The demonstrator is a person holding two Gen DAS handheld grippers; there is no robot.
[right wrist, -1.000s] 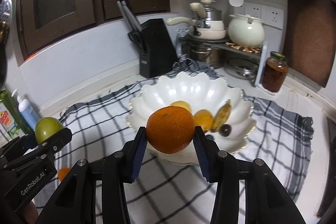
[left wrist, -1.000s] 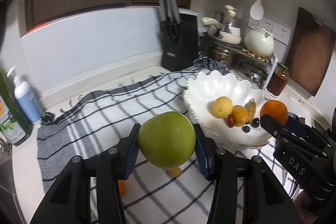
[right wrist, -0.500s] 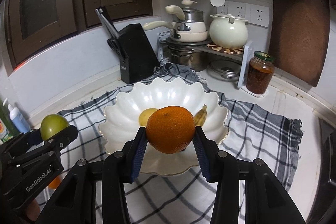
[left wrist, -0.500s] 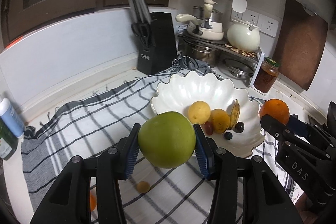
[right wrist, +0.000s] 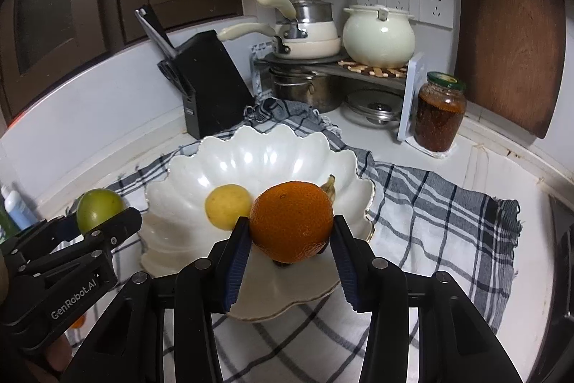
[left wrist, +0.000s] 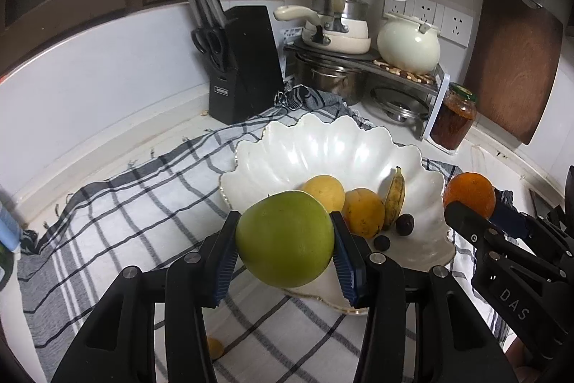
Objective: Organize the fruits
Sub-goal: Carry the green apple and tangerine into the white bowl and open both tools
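Observation:
My left gripper (left wrist: 285,248) is shut on a large green fruit (left wrist: 285,239), held above the near left rim of the white scalloped bowl (left wrist: 323,149). My right gripper (right wrist: 290,237) is shut on an orange (right wrist: 291,221), held over the bowl (right wrist: 251,157). The bowl holds a yellow fruit (left wrist: 324,191), an orange-yellow fruit (left wrist: 364,210), a small banana (left wrist: 394,192) and two dark small fruits (left wrist: 404,223). The orange also shows in the left wrist view (left wrist: 470,192), and the green fruit in the right wrist view (right wrist: 98,209).
A checked cloth (left wrist: 125,203) covers the counter under the bowl. A small orange fruit (left wrist: 215,347) lies on it near me. A black knife block (left wrist: 244,63), stacked pots (left wrist: 333,34), a cream kettle (left wrist: 409,47), a jar (left wrist: 453,121) and a wooden board (left wrist: 513,60) stand behind.
Both grippers have moved forward towards the bowl with their fruits still held. The bowl now looks larger and nearer in both views.

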